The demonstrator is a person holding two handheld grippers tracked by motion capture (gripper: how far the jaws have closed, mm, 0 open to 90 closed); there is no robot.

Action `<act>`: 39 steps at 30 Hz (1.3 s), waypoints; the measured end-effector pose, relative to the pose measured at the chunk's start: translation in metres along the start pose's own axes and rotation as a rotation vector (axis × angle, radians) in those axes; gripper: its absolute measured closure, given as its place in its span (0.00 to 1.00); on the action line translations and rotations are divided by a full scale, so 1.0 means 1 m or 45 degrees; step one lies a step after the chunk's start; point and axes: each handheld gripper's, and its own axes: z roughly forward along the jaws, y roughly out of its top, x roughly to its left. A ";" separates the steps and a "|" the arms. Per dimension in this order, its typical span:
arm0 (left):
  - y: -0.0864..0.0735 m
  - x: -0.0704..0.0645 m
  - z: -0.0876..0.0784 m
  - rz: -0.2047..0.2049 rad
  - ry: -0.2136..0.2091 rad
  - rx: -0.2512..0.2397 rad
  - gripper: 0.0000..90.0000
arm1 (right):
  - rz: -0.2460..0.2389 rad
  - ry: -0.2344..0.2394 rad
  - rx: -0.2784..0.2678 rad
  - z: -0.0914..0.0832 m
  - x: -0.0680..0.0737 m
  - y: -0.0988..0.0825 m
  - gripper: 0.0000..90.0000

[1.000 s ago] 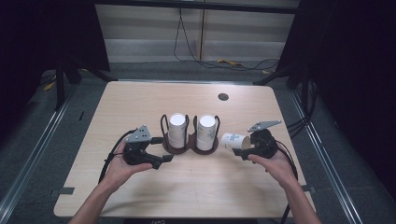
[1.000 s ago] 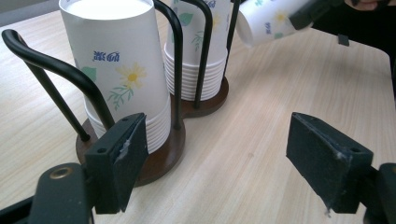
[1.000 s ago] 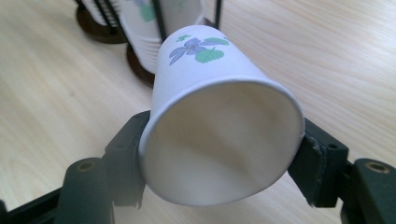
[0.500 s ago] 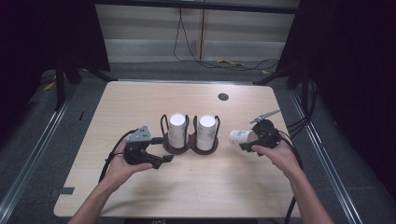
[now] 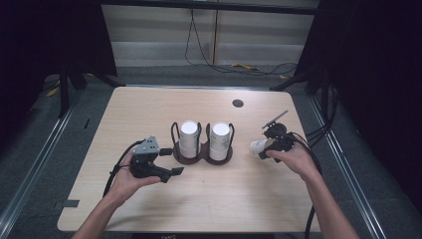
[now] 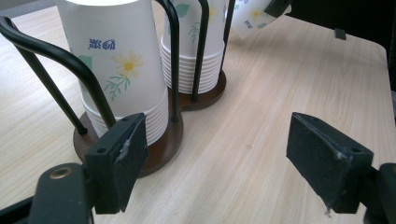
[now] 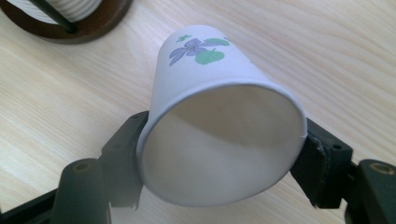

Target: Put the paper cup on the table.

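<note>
Since the earlier frames, the right gripper (image 5: 263,148) is carrying a paper cup (image 5: 258,146) away from the cup holder (image 5: 201,158) toward the desk's right side. Its fingers have just been easing slightly wider, yet they are gripping the cup between them: in the right gripper view the fingers (image 7: 122,154) are pressing on either side of the cup (image 7: 219,121) near its rim, squeezing the mouth a little oval. The cup is lying on its side in the grip, mouth toward the camera, base pointing at the holder.

The left gripper (image 5: 171,171) is resting just left of the holder with its fingers (image 6: 122,158) standing wide apart and gripping nothing. The near cup stack (image 6: 123,70) and the far cup stack (image 6: 201,51) are standing inverted inside the holder's black wire loops.

Judged step: a single cup is being taken off the right stack and is now in transit. The next move probably calls for turning the cup upright and lowering it onto bare desk (image 5: 149,109), then releasing without crushing the thin wall.

The desk is pale wood-grain laminate with a round cable port (image 5: 238,103) near the far edge. The room is dark; cables (image 5: 239,67) are lying on the grey floor beyond the desk.
</note>
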 end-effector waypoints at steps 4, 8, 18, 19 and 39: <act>0.000 0.001 -0.001 -0.003 0.005 -0.001 0.23 | -0.016 -0.020 0.085 0.001 -0.004 0.004 0.31; -0.001 0.002 -0.001 -0.005 0.007 0.004 0.23 | -0.018 -0.050 0.148 0.007 -0.005 0.010 0.31; -0.002 0.001 -0.002 -0.004 0.006 0.007 0.23 | -0.024 -0.036 0.164 0.016 -0.004 0.015 0.27; -0.002 0.001 -0.002 -0.004 0.007 0.007 0.23 | -0.026 -0.032 0.154 0.016 -0.005 0.015 0.27; -0.002 0.002 -0.002 -0.005 0.009 0.002 0.23 | 0.025 0.035 0.038 0.018 -0.010 0.017 0.25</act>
